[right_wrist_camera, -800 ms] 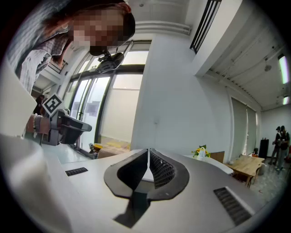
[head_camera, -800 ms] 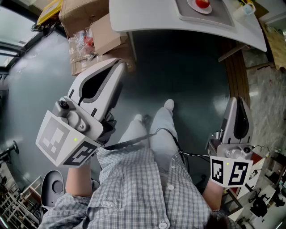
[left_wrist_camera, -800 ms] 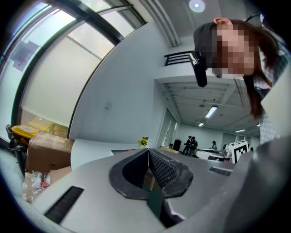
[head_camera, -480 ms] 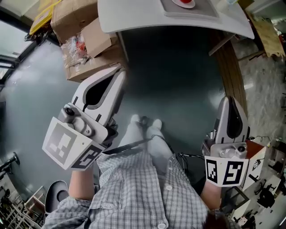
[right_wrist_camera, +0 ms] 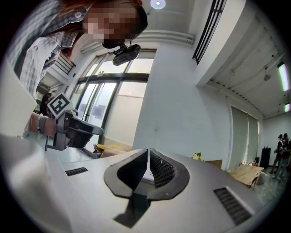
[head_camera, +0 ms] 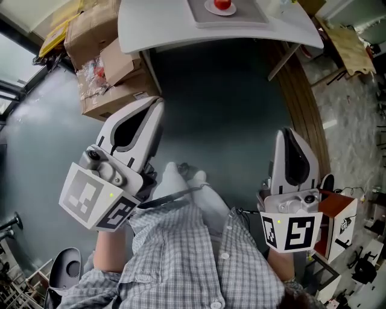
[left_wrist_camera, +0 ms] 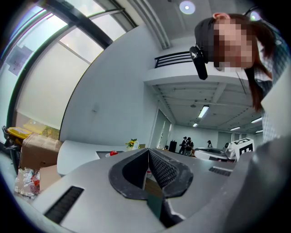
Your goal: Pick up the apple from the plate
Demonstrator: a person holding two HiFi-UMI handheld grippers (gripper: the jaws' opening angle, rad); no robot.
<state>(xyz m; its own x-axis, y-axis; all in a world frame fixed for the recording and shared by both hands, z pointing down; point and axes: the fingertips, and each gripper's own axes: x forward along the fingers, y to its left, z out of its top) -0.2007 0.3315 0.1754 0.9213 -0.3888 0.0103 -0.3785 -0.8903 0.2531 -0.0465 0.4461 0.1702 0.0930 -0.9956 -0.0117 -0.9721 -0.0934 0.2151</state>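
My left tool [head_camera: 154, 105] and right tool [head_camera: 287, 134] are both closed and empty, well short of the desk [head_camera: 163, 27]. On the desk, the apple [head_camera: 222, 4] sits on its plate [head_camera: 210, 9], cut off by the view's top edge.

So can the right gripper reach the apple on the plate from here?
Probably not yet. The apple lies on its plate on the table, across a stretch of floor from the right gripper, whose jaws are shut. Nothing blocks it; the person must step closer.

cardboard boxes [head_camera: 114, 66] by white table [head_camera: 157, 24] w/ grey tray [head_camera: 253, 15]; dark floor [head_camera: 229, 108]
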